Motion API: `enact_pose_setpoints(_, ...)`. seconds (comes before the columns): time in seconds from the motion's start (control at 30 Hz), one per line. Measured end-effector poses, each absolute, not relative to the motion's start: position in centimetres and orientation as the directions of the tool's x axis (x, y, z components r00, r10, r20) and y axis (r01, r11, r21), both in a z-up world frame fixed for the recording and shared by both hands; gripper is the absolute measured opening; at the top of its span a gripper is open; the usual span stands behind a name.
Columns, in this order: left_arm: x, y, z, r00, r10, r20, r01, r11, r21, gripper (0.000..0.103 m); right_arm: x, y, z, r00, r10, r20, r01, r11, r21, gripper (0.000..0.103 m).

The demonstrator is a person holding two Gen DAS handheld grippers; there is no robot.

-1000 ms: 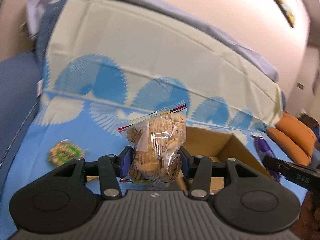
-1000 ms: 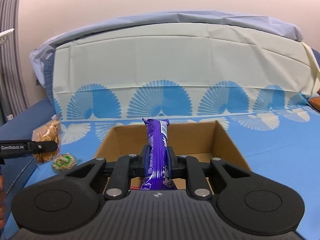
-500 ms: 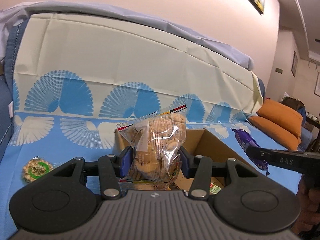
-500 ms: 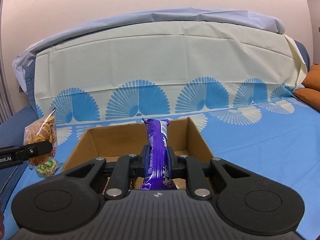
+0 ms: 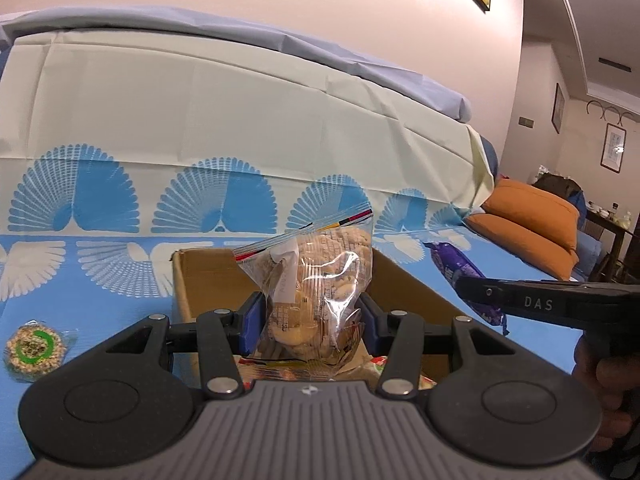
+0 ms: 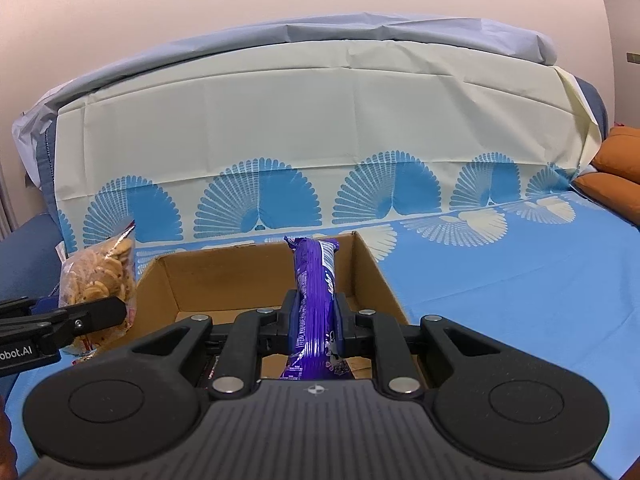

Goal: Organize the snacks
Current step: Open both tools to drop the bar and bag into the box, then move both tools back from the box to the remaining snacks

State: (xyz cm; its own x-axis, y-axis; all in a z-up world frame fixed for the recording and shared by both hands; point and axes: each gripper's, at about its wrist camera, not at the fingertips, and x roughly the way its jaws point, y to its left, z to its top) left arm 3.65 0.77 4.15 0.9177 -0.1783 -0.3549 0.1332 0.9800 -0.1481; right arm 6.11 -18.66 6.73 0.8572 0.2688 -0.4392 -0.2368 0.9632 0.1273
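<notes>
My left gripper [image 5: 310, 322] is shut on a clear zip bag of biscuits [image 5: 316, 292], held upright above the open cardboard box [image 5: 200, 276]. In the right wrist view that same bag of biscuits [image 6: 98, 276] hangs just left of the cardboard box [image 6: 224, 276]. My right gripper [image 6: 316, 320] is shut on a purple snack packet [image 6: 314, 300], standing on end over the box's middle. The purple snack packet [image 5: 464, 276] also shows at the right of the left wrist view. A round green-labelled snack [image 5: 34, 348] lies on the blue cloth left of the box.
The box sits on a blue and cream fan-patterned cloth [image 6: 520, 280] over a sofa seat and backrest. Orange cushions [image 5: 528, 224] lie at the far right. Some packets show inside the box bottom [image 5: 384, 364]. A hand [image 5: 604, 380] holds the right gripper.
The left gripper has carried the biscuit bag rightward until it hangs over the box, and its view has levelled out. The right gripper with the purple packet drifted slightly over the box.
</notes>
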Motion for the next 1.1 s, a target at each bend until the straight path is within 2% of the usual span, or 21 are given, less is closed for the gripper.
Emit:
enact_pose_setpoints(0.8,4.5,-0.2,3.9,0.913,-0.203,-0.354,0.157,0.976,-0.154,0.054,6.1,-18.7,6.6,0.856,0.262,-0.445,-0.232,0.965,0.122,0.018)
enact_pose_setpoints(0.83,4.6,-0.2,3.9,0.912,-0.207,-0.354,0.161,0.975,-0.155,0.055,6.1,-18.7,6.6,0.853,0.265,-0.449,-0.234,0.964,0.125,0.018)
enact_pose_setpoints(0.87,4.5,-0.4,3.9,0.912,-0.207,-0.355,0.162,0.975,-0.153,0.061,6.2,-18.6,6.6,0.849,0.271,-0.454,-0.239,0.963,0.128,0.019)
enact_pose_setpoints(0.9,4.5,-0.5,3.9,0.912,-0.206,-0.355,0.163,0.976,-0.147,0.066,6.2,-18.6,6.5,0.846,0.270,-0.460,-0.239,0.963,0.126,0.020)
enact_pose_setpoints(0.93,4.4,-0.7,3.9,0.915,-0.201,-0.350,0.162,0.977,-0.137,0.074,6.3,-18.5,6.4,0.845,0.260,-0.467,-0.232,0.966,0.118,0.030)
enact_pose_setpoints(0.97,4.3,-0.9,3.9,0.919,-0.196,-0.343,0.162,0.979,-0.127,0.074,6.4,-18.4,6.3,0.845,0.249,-0.473,-0.223,0.968,0.112,0.044)
enact_pose_setpoints(1.1,4.0,-0.9,3.9,0.928,-0.179,-0.326,0.149,0.982,-0.115,0.074,6.5,-18.4,6.3,0.841,0.250,-0.480,-0.206,0.968,0.142,0.048)
